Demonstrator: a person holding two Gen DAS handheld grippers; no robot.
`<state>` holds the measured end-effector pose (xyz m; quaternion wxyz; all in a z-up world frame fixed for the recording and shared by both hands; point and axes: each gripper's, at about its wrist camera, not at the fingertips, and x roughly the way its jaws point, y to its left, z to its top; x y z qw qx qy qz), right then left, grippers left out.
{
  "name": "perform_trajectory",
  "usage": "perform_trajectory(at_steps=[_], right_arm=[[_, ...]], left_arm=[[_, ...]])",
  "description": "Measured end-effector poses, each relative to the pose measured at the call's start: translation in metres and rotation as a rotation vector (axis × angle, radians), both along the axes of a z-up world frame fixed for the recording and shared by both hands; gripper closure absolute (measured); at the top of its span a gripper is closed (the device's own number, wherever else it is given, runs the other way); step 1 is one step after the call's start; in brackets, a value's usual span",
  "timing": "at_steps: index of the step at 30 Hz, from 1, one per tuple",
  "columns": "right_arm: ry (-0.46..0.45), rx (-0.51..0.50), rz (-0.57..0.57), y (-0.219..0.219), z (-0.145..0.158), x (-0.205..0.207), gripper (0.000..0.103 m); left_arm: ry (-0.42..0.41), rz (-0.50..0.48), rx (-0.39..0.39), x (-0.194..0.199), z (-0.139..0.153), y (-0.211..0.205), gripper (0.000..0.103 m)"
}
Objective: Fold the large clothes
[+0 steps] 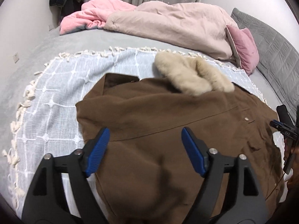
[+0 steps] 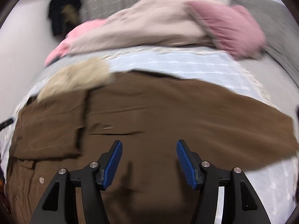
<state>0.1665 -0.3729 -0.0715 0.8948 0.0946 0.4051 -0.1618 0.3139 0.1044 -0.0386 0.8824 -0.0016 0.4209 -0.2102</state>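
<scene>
Brown coat [image 1: 168,130] lies spread on the pale fringed throw [image 1: 56,97] over the bed, cream fur collar [image 1: 194,76] at its far edge. One side panel or sleeve already appears laid over the body; in the right wrist view it shows as a doubled flap [image 2: 50,128] on the left.

Left gripper [image 1: 145,149]: jaws wide, nothing between them, coat cloth below and apart from the pads. Right gripper [image 2: 149,160]: jaws moderately wide, likewise empty, poised over the middle of the coat. Right wrist view is smeared, so fine creases there cannot be read.

Judgement: between grasps, with the next fold yet to be picked up.

Notes for doing it well:
- Take the unfolded side at two well-separated points along its edge, so the cloth lifts as a straight line.
- Pinch the top layer only; thick wool will drag the layer beneath if the pads bite deep.
- Carry the edge over level and lay it parallel to the flap already down.
- Keep clear of the fur; it bulks and skews the fold.
- Pink and beige bedding [image 1: 168,24] beyond is well apart, no obstacle.
</scene>
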Motion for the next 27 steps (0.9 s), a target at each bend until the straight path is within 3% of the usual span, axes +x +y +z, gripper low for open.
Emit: perform_trajectory(at_steps=[6, 14, 19, 27], right_arm=[[-0.098, 0.146, -0.254, -0.099, 0.023, -0.092, 0.033], [-0.155, 0.303, -0.514, -0.214, 0.01, -0.178, 0.032], [-0.183, 0.39, -0.596, -0.258, -0.006, -0.189, 0.033], [-0.165, 0.433, -0.62, -0.285, -0.046, -0.153, 0.033]], left_arm=[[0.019, 0.004, 0.117, -0.031, 0.037, -0.019, 0.017], [0.088, 0.044, 0.053, -0.089, 0.062, -0.026, 0.017], [0.097, 0.1, 0.008, -0.12, 0.064, -0.033, 0.017], [0.192, 0.112, -0.016, -0.141, 0.032, -0.059, 0.016]])
